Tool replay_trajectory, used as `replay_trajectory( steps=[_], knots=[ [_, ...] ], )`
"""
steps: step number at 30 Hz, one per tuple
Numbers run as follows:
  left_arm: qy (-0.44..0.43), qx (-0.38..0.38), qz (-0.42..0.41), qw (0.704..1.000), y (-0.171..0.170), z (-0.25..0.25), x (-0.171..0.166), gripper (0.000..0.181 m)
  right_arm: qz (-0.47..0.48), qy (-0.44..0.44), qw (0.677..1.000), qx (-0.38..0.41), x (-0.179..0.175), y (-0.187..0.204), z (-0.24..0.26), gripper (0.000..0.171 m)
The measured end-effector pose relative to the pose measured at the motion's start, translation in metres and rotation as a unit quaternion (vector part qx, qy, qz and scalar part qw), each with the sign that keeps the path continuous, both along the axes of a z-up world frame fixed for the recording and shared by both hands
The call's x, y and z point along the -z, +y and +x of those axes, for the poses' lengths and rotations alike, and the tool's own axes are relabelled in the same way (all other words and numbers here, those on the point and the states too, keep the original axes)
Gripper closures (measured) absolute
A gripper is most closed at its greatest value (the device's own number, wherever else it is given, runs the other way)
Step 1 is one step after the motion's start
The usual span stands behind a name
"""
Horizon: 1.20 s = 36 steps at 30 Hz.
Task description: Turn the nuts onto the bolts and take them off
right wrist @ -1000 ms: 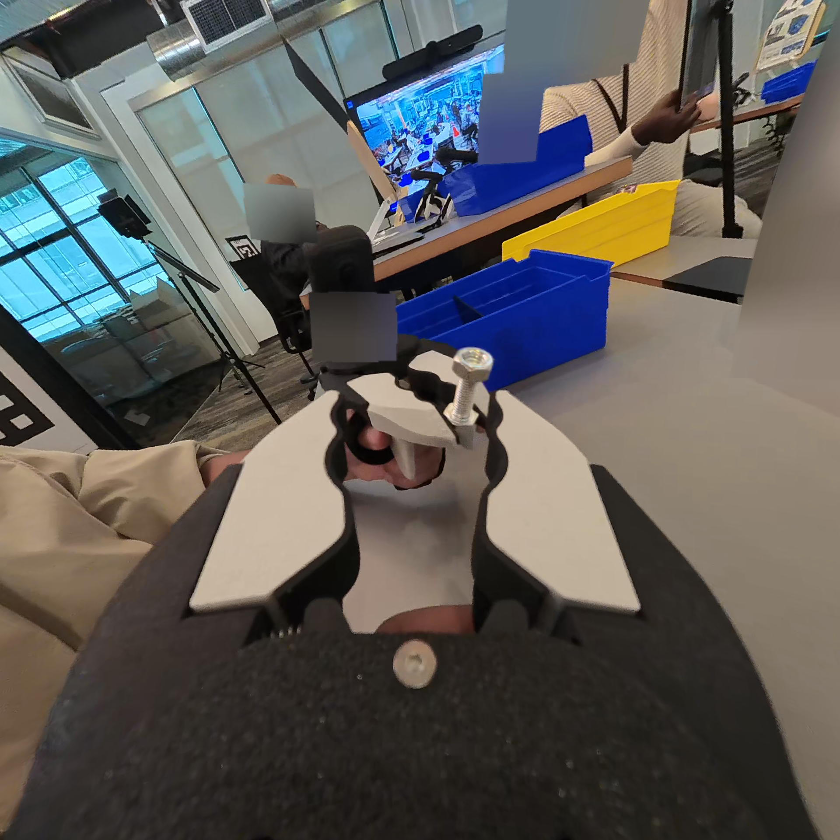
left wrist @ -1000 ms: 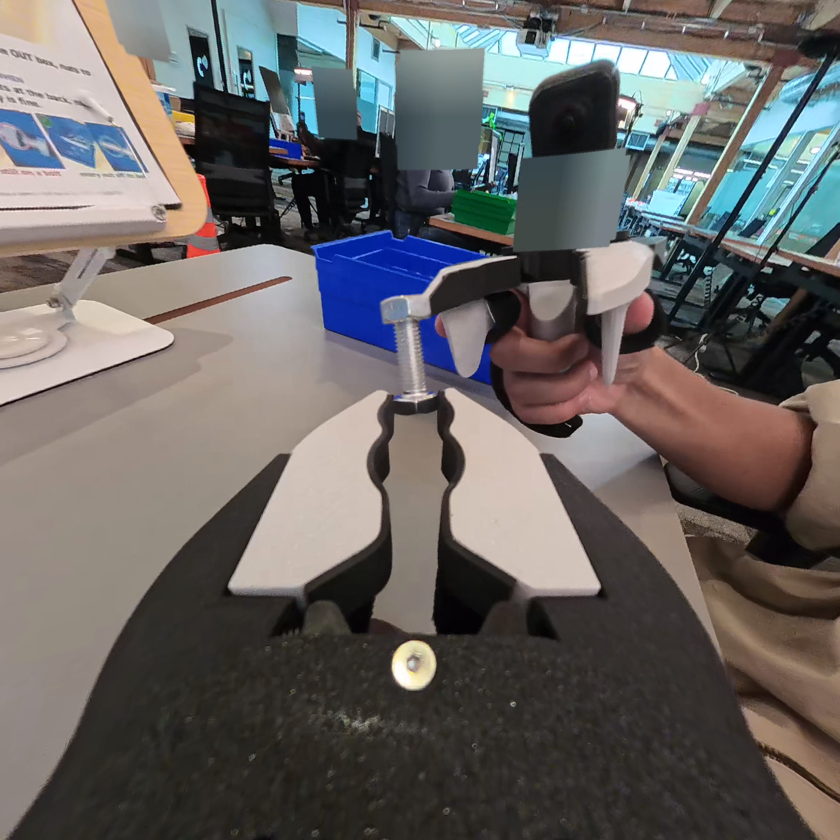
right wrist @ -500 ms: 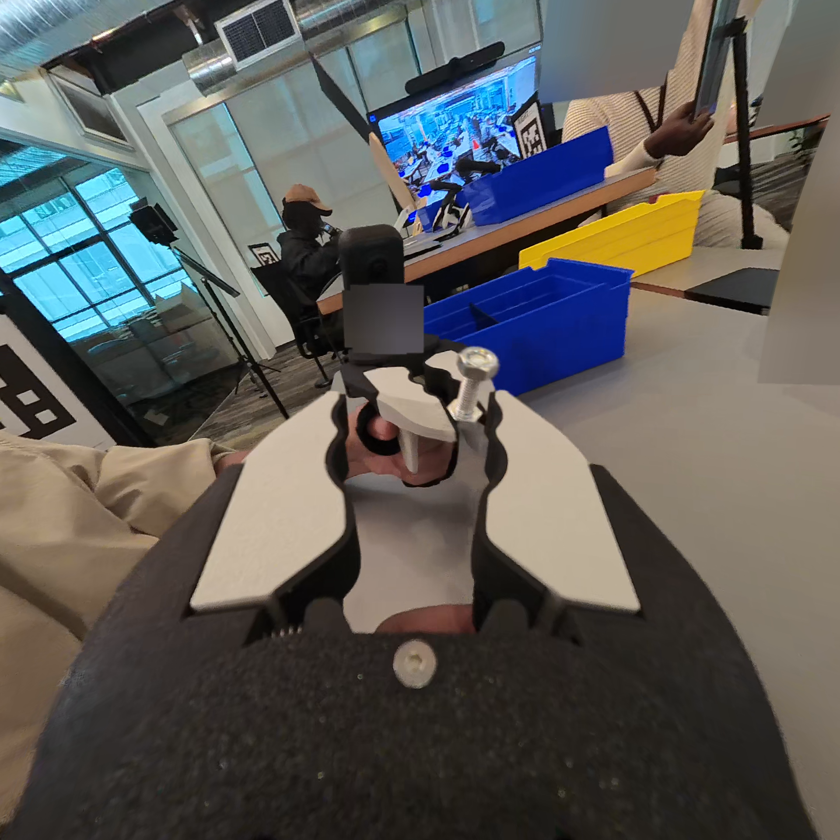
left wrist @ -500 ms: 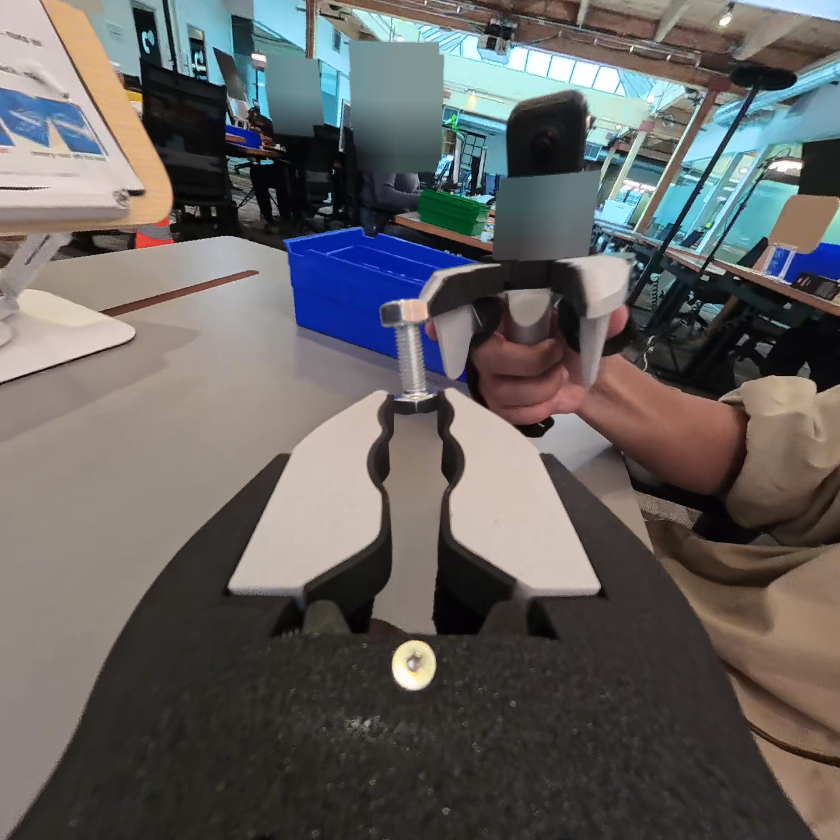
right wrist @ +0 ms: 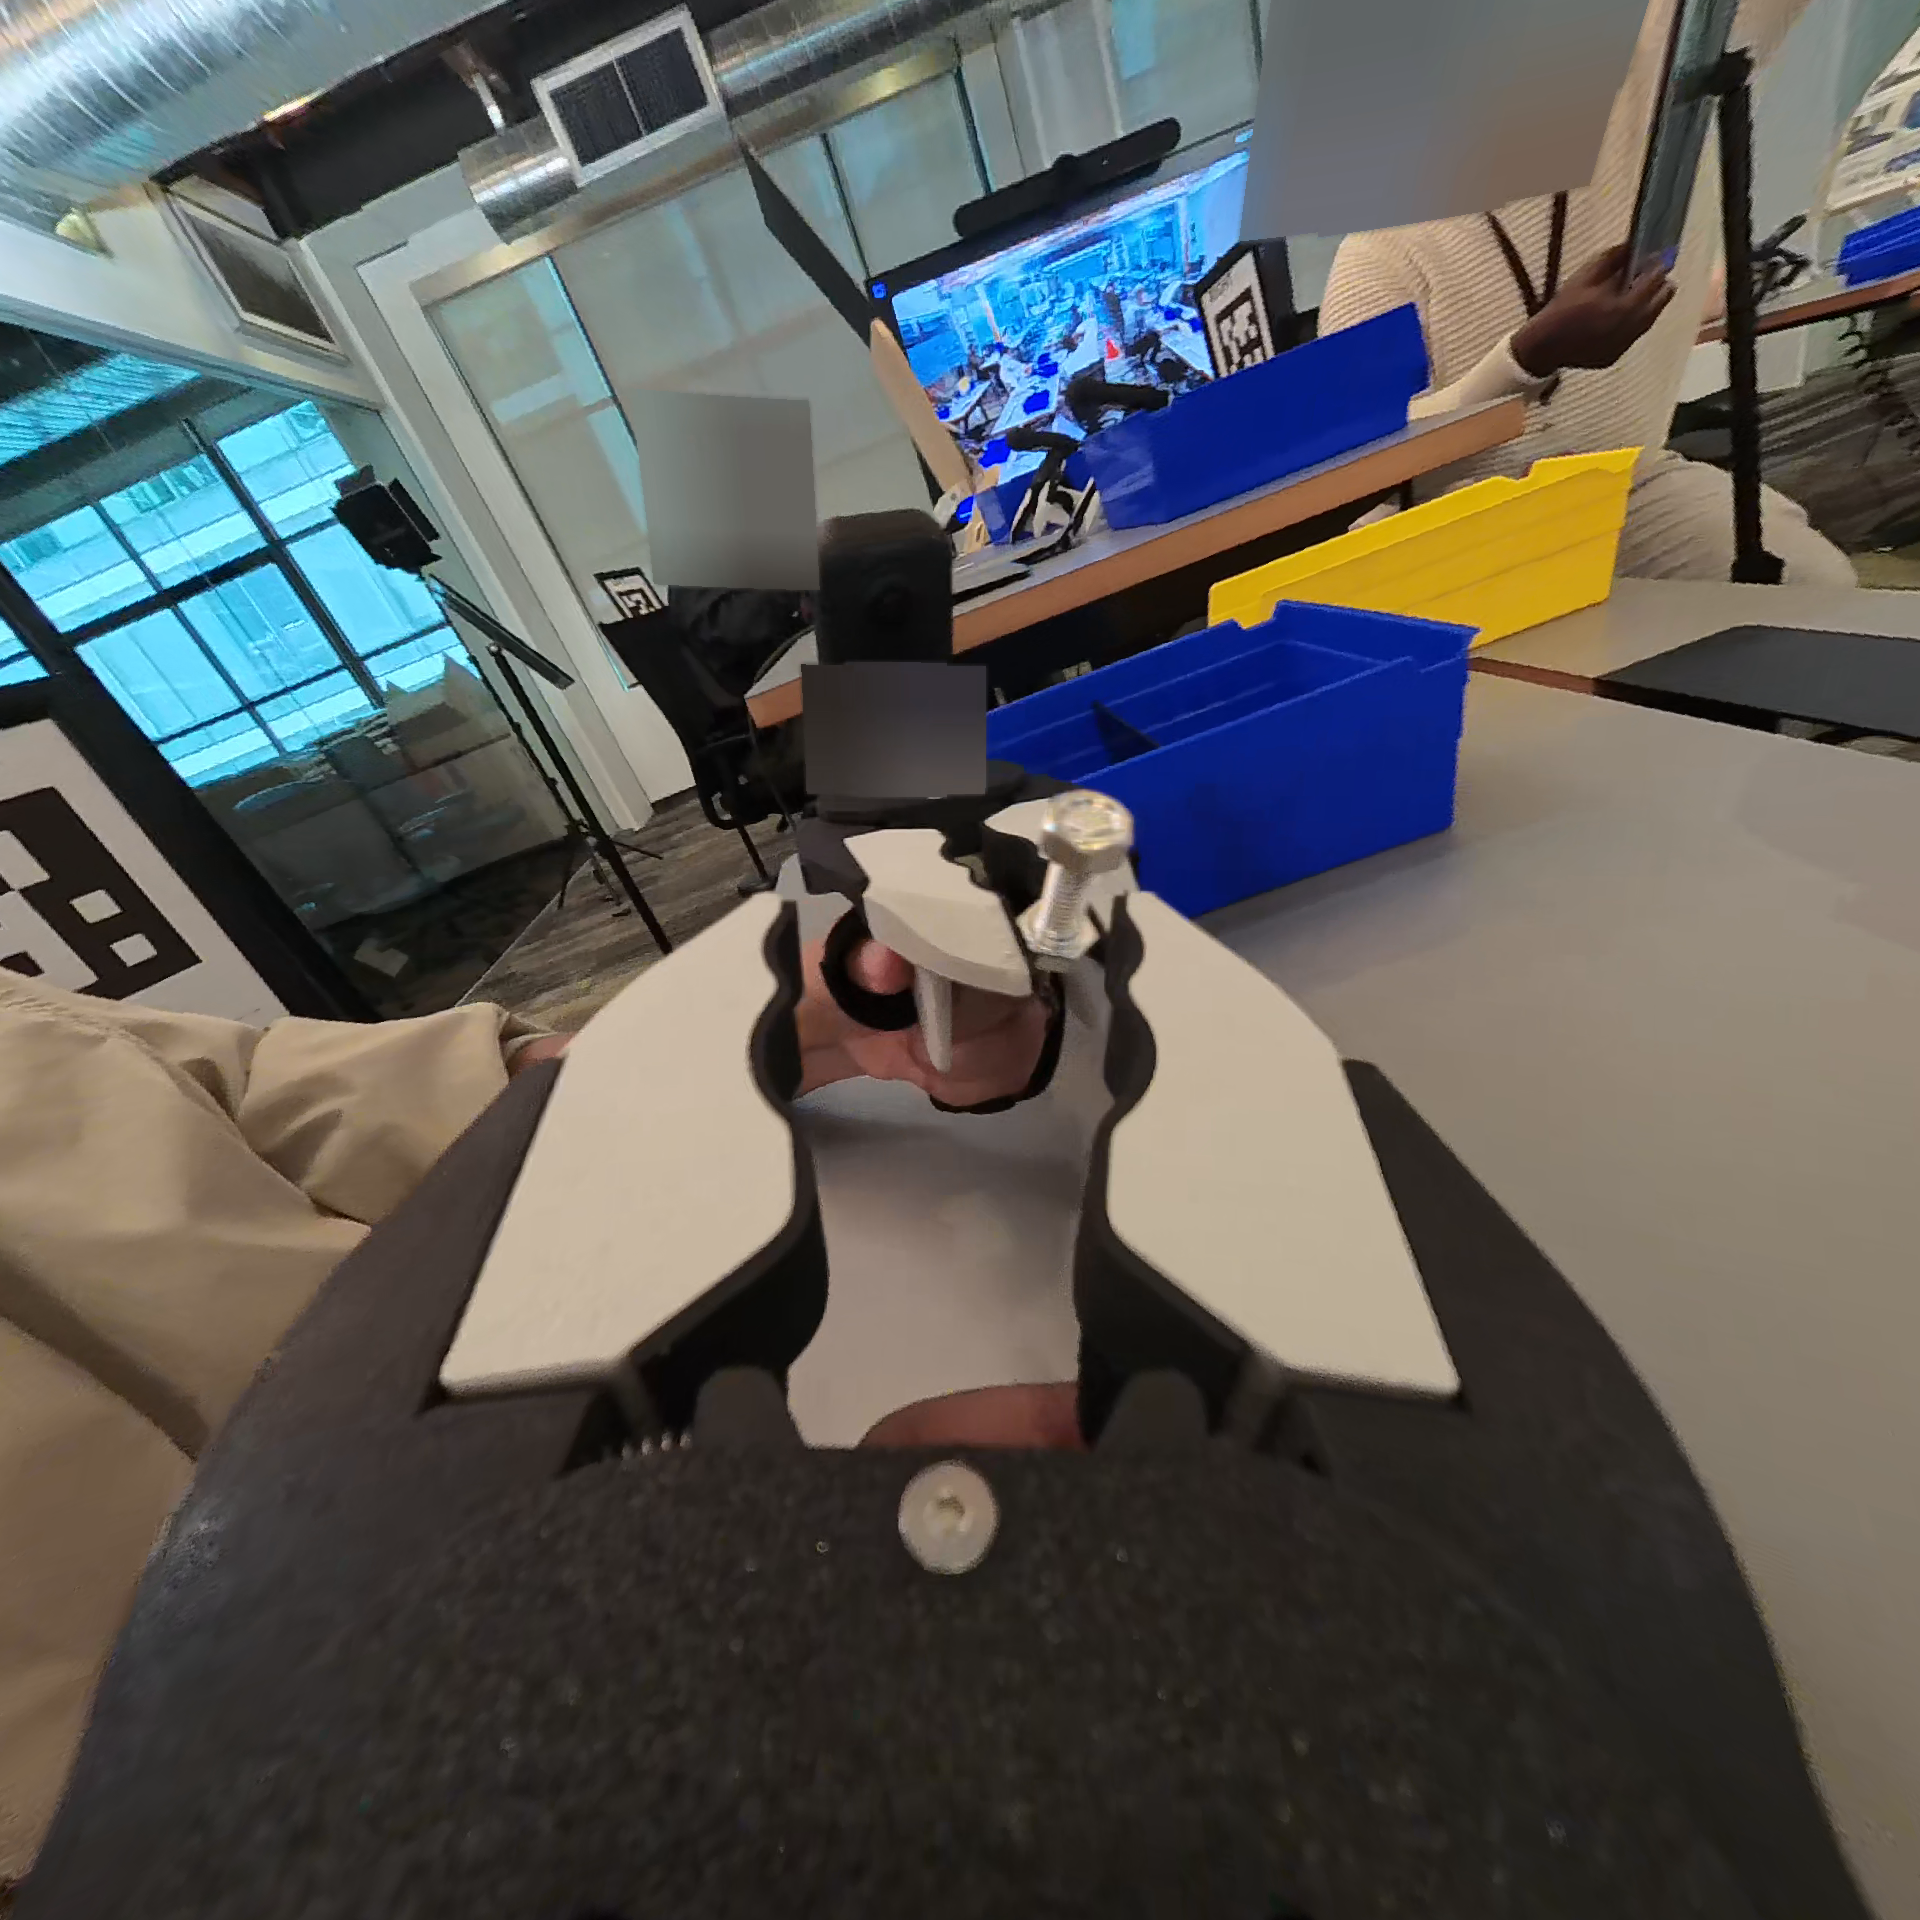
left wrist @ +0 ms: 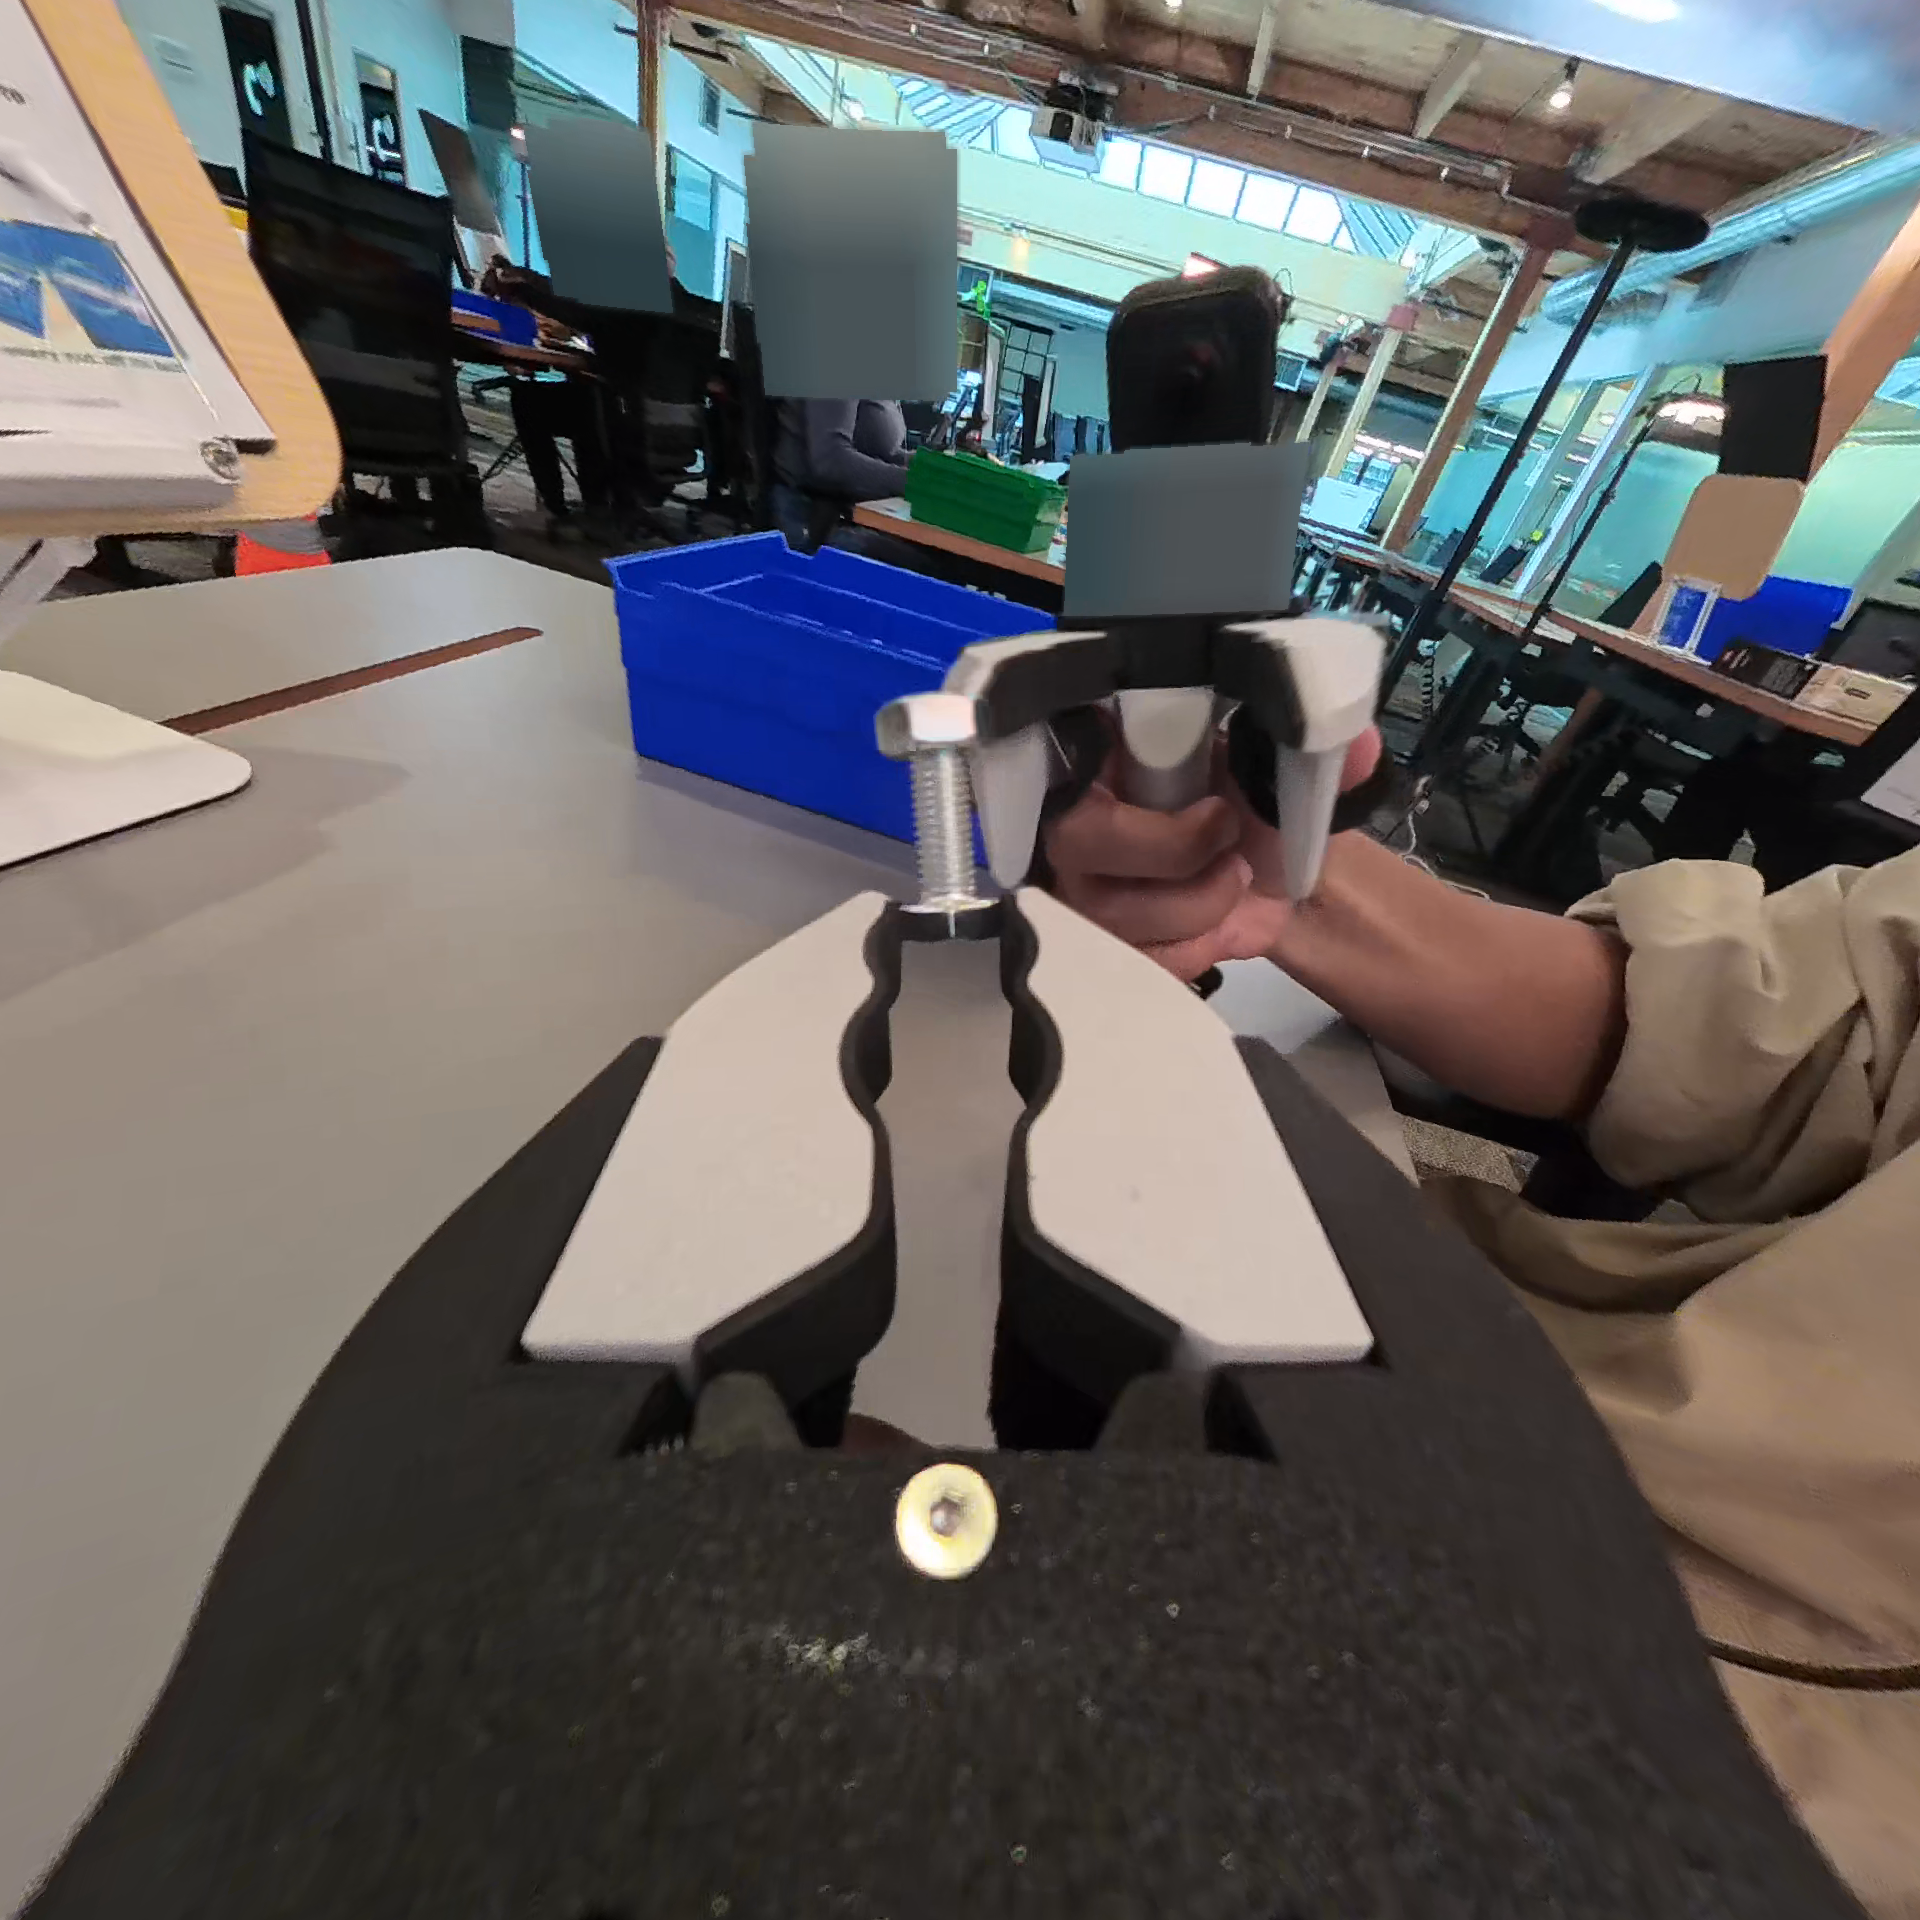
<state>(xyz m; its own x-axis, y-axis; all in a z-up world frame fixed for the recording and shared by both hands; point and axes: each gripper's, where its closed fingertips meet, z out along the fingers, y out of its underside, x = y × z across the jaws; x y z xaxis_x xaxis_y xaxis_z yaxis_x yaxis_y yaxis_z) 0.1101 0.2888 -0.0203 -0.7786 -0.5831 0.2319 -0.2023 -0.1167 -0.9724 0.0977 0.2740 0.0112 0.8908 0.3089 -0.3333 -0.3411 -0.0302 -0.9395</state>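
My left gripper (left wrist: 951, 923) is shut on a silver nut (left wrist: 948, 912) at its fingertips. A silver bolt (left wrist: 940, 810) stands upright out of the nut, head on top. My right gripper (right wrist: 951, 920) is open and empty, and faces the left one. In the left wrist view the right gripper (left wrist: 1153, 717) is behind the bolt, with one finger (left wrist: 997, 675) against the bolt head. In the right wrist view the bolt (right wrist: 1070, 883) and nut (right wrist: 1051, 943) sit just inside my right finger (right wrist: 1216, 1122), tilted slightly.
A blue divided bin (left wrist: 790, 675) stands on the grey table (left wrist: 312, 935) behind the bolt; it also shows in the right wrist view (right wrist: 1247, 769). A yellow bin (right wrist: 1455, 551) lies behind it. A stand with a printed sheet (left wrist: 104, 312) is at the left. The holder's forearm (left wrist: 1455, 987) is at the right. The left gripper's tips are roughly 4 cm from the right gripper's.
Both grippers have shifted a little together and the background has swung. The left stays shut on the nut; the right stays open beside the bolt head.
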Motion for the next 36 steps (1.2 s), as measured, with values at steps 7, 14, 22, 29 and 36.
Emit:
replay_trajectory(
  steps=[7, 14, 22, 29, 36],
  knots=[
    [-0.012, 0.054, 0.030, 0.998, -0.036, -0.013, 0.006, 0.163, 0.011, 0.007, 1.000, -0.015, -0.002, 0.003, -0.009, 0.115],
    [-0.008, -0.009, -0.050, 0.999, 0.014, 0.000, -0.014, 0.163, 0.016, 0.007, 1.000, -0.011, -0.007, -0.002, -0.004, 0.116],
    [-0.010, 0.075, 0.010, 0.997, -0.038, -0.019, 0.001, 0.163, 0.019, 0.009, 1.000, -0.014, -0.006, 0.002, -0.009, 0.114],
    [-0.003, -0.008, -0.054, 0.999, 0.014, 0.001, -0.013, 0.163, 0.018, 0.008, 1.000, -0.011, -0.007, 0.000, -0.006, 0.115],
    [-0.014, 0.077, 0.002, 0.997, -0.036, -0.020, -0.002, 0.163, 0.011, 0.009, 1.000, -0.017, -0.001, 0.006, -0.011, 0.114]
  ],
)
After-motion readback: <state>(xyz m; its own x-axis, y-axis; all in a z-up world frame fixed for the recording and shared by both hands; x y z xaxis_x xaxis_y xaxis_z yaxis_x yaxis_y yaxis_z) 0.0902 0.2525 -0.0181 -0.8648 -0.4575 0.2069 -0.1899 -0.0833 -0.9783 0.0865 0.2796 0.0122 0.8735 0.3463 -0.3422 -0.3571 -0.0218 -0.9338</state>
